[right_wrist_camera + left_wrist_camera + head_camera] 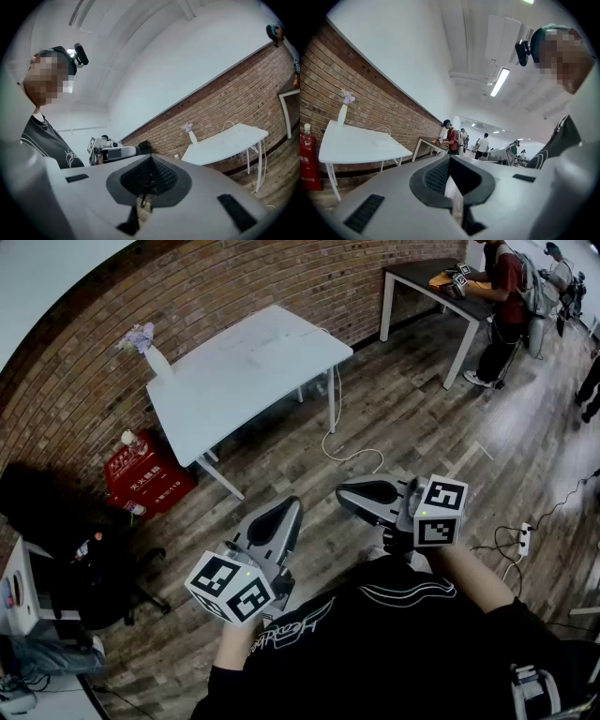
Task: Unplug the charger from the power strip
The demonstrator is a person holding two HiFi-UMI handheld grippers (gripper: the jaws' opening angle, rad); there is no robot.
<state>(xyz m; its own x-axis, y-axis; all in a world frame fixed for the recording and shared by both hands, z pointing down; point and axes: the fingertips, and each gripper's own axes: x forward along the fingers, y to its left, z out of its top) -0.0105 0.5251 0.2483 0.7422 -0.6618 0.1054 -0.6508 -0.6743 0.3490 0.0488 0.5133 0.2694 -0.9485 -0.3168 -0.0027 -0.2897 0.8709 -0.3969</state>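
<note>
My left gripper and right gripper are both held near my chest, above the wooden floor, jaws shut and empty. In the left gripper view the left gripper points roughly level toward the white table; the right gripper faces the same table from the other side. On the white table lies a faint white power strip with a charger; detail is too small to tell. Its white cable hangs off the table's edge to the floor. Both grippers are well apart from it.
A vase with purple flowers stands at the table's far corner. A red box and a black chair sit to the left. Another white power strip lies on the floor at right. A person stands at a dark table.
</note>
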